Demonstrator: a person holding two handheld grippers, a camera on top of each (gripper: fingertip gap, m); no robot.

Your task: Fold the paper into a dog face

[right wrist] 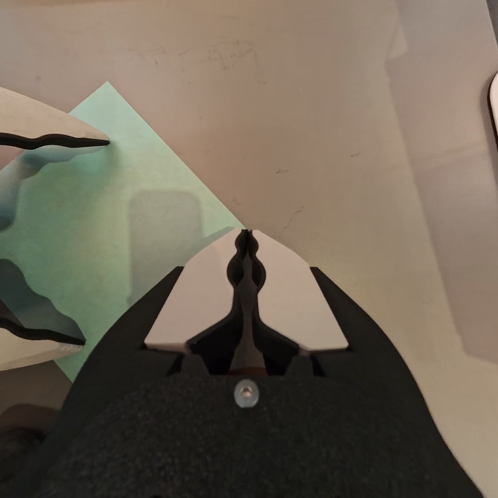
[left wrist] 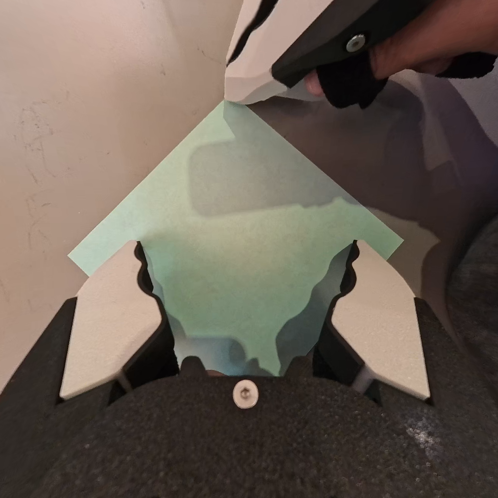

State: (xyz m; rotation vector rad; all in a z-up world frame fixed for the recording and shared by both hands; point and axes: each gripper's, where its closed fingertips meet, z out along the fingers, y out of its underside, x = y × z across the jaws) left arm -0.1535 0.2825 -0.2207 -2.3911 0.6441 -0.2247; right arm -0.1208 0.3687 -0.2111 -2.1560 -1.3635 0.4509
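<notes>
A light green square of paper (left wrist: 242,256) lies flat on the beige table (left wrist: 80,107), one corner pointing away from me. My left gripper (left wrist: 246,242) is open, its two white fingers spread wide over the paper's near half. In the right wrist view it (right wrist: 95,242) comes in from the left over the paper (right wrist: 80,242). My right gripper (right wrist: 247,231) is shut, and its tips meet on the paper's far corner. It shows at the top of the left wrist view (left wrist: 234,97), held by a hand (left wrist: 417,40).
The table (right wrist: 296,107) is scuffed and bare beyond the paper. A white object with a dark rim (right wrist: 493,107) sits at the right edge. Grey fabric (left wrist: 471,283) lies at the right of the left wrist view. There is about 10 cm between the tips of the two grippers.
</notes>
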